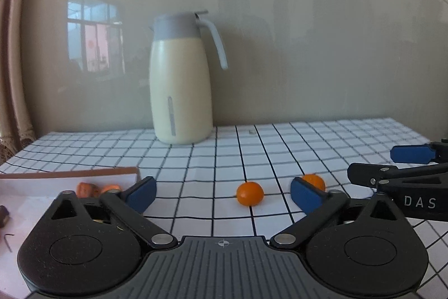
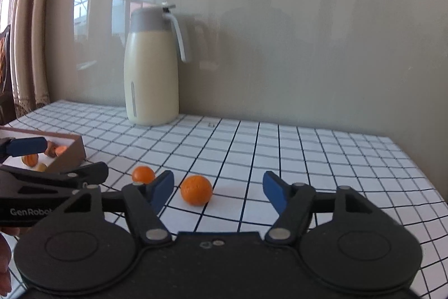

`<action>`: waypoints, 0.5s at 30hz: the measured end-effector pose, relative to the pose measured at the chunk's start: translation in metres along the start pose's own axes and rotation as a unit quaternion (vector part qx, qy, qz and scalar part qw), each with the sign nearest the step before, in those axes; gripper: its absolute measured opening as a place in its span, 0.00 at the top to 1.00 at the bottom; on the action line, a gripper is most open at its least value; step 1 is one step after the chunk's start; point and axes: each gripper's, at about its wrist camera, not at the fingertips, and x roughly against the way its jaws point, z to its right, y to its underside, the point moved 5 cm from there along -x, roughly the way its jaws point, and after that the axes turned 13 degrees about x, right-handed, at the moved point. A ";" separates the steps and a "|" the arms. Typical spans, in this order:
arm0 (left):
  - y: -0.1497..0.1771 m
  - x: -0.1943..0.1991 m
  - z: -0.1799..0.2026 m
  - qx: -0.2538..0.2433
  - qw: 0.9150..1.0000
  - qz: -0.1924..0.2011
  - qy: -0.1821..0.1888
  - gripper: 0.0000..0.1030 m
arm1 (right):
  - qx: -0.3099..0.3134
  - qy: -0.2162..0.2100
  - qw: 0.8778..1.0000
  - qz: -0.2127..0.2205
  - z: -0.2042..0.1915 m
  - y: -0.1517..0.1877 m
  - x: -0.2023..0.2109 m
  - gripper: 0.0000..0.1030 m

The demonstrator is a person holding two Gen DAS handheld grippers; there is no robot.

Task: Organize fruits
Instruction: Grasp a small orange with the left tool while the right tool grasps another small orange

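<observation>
Ahead of open jaws — two oranges (image 1: 249,193) (image 2: 196,189) — untouched.

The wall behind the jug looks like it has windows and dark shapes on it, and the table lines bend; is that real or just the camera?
Left wrist view: the glossy wall mirrors a bright window and dim dark shapes beside the jug. Right wrist view: the same sheen, with a window reflection left of the jug. Both views: the fisheye lens bows the tablecloth grid and darkens the corners; the jug looks slightly soft.

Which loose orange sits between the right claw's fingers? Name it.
The larger orange, farther from the box. It lies in the open gap of the right claw, untouched; the smaller orange sits outside, behind the claw's left finger.
</observation>
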 end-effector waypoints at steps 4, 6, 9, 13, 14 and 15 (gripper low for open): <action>0.006 -0.023 0.007 -0.010 0.999 -0.031 0.002 0.22 | 0.003 -0.018 1.000 -0.020 -0.004 0.007 -0.017 0.45; 0.010 -0.033 0.010 -0.014 0.999 -0.043 0.001 0.28 | 0.004 -0.025 0.999 -0.031 -0.006 0.010 -0.025 0.49; 0.012 -0.047 0.012 -0.009 0.998 -0.057 0.000 0.33 | 0.003 -0.030 0.999 -0.043 -0.007 0.012 -0.038 0.52; 0.013 -0.061 0.016 -0.004 0.997 -0.071 0.002 0.36 | 0.001 -0.046 0.997 -0.057 -0.007 0.012 -0.054 0.62; 0.013 -0.063 0.017 -0.006 0.997 -0.075 0.004 0.39 | 0.001 -0.051 0.997 -0.061 -0.007 0.012 -0.058 0.63; 0.015 -0.067 0.018 -0.008 0.997 -0.081 0.005 0.41 | 0.002 -0.055 0.996 -0.066 -0.007 0.013 -0.062 0.65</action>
